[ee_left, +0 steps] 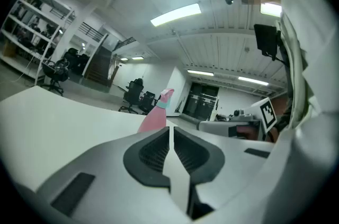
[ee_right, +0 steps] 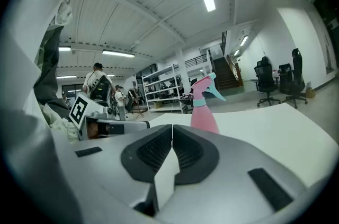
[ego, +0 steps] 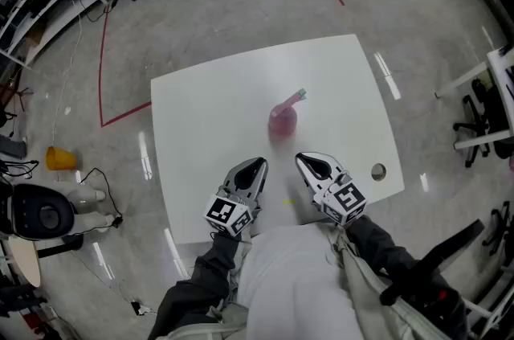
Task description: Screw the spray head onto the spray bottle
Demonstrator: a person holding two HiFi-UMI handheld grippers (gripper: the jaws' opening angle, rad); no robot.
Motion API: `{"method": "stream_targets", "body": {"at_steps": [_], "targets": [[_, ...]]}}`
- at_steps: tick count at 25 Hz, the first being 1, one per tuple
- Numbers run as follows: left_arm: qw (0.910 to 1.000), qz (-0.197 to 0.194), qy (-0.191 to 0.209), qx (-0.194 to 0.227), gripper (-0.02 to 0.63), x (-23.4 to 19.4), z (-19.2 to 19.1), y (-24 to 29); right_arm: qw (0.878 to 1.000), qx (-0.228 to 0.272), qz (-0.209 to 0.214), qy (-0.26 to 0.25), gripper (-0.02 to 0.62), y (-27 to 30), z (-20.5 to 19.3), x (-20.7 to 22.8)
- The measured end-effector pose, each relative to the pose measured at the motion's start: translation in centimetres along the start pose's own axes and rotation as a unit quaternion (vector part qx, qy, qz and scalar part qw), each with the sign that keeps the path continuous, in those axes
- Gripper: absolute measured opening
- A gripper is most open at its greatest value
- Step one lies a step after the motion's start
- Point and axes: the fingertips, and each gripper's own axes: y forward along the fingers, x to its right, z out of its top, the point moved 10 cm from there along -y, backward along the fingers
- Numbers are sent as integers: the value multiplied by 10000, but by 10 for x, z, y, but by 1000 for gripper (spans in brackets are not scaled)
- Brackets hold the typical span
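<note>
the bottle (ego: 282,121) stands upright near the middle of the table (ego: 201,105), well apart from both grippers, with the head (ee_right: 207,84) already sitting on its neck; whether its collar is threaded tight cannot be told. the left gripper (ego: 255,166) and right gripper (ego: 306,162) hover side by side at the near edge of the table, each with its jaws pressed together on nothing, tips aimed toward the bottle. the bottle looks like thin pink plastic, likely light and easy to tip, with a smooth cone body that narrows upward, so pads could slide up it if they squeeze high. its fill cannot be judged through the tinted wall. the safer hold seems to be low on the wide part of the body with one gripper, firm but not hard enough to dent it. the other would take the teal collar under the trigger, not the nozzle or lever, which look thin and would flex or twist off line. both jaws must spread first.
</note>
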Motion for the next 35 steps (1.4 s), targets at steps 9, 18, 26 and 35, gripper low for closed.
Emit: {"method": "stream_targets", "body": {"at_steps": [9, 18, 26, 35], "targets": [[9944, 237, 992, -284, 369, -39, 6, 64, 9989, 227, -6, 408, 130, -5, 3, 40], [9779, -129, 1791, -1070, 460, -61, -16, 144, 9966, 247, -345, 704, 184, -20, -3, 60], [9823, -455, 1533, -974, 422, -63, -18, 155, 9988, 121, 347, 311, 260, -10, 28, 75], [9366, -2504, 2134, -1209, 419, 6, 26, 99, 9542, -387, 2676, -1277, 322, 10, 133, 49]]}}
